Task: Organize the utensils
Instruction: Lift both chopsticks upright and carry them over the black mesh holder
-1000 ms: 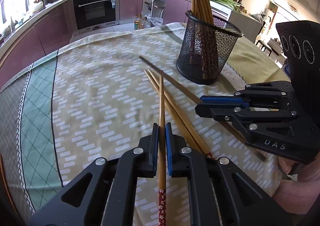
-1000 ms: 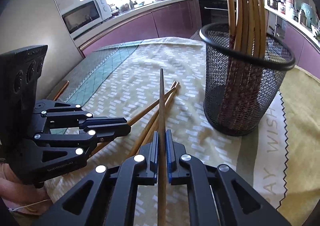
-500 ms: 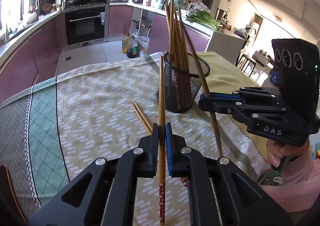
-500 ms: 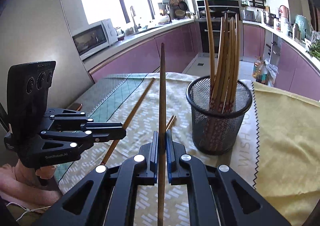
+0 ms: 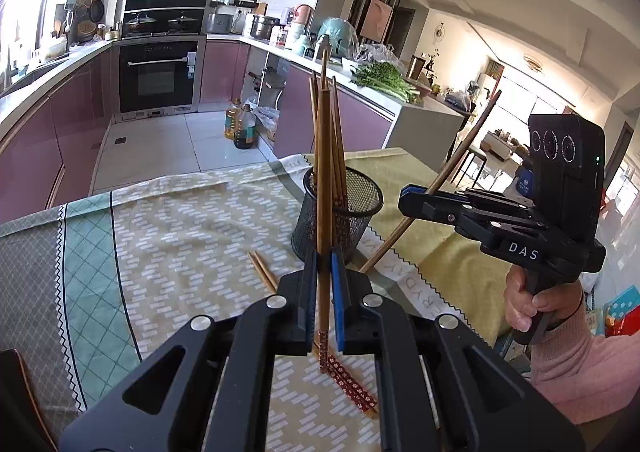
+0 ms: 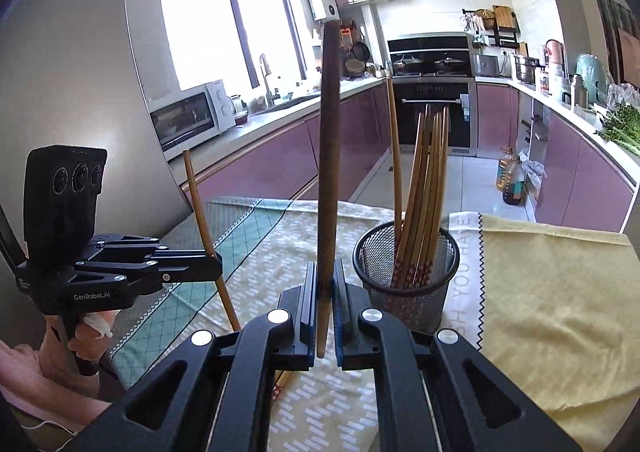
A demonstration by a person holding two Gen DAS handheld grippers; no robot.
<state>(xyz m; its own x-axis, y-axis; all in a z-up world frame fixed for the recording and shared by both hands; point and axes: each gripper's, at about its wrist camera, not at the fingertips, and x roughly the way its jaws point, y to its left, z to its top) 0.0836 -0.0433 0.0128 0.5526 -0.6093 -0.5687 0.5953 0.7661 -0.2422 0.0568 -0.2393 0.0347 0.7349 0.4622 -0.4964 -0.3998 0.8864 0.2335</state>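
My left gripper [image 5: 323, 266] is shut on a light wooden chopstick [image 5: 324, 171] with a red patterned end, held up off the table and pointing at the black mesh holder [image 5: 360, 195]. That holder [image 6: 408, 276] stands upright with several chopsticks [image 6: 424, 187] in it. Just left of it, my right gripper [image 6: 324, 292] is shut on a dark brown chopstick [image 6: 329, 139], also raised. Each gripper shows in the other's view: the right gripper [image 5: 405, 199] with its dark chopstick [image 5: 456, 159], and the left gripper [image 6: 218, 264] with its light chopstick [image 6: 200, 207]. Two loose chopsticks [image 5: 264, 272] lie on the tablecloth.
A patterned tablecloth [image 5: 180, 219] covers the table, with a yellow cloth [image 6: 552, 292] to the right of the holder. A hand in a pink sleeve [image 5: 560, 352] holds each gripper. Purple kitchen cabinets [image 6: 260, 163], an oven [image 5: 158, 75] and oil bottles [image 5: 240, 125] on the floor lie beyond the table's far edge.
Both grippers have risen from the tabletop, each lifting its chopstick clear of the cloth. Two chopsticks stay lying on the table. The holder now appears lower and farther off.
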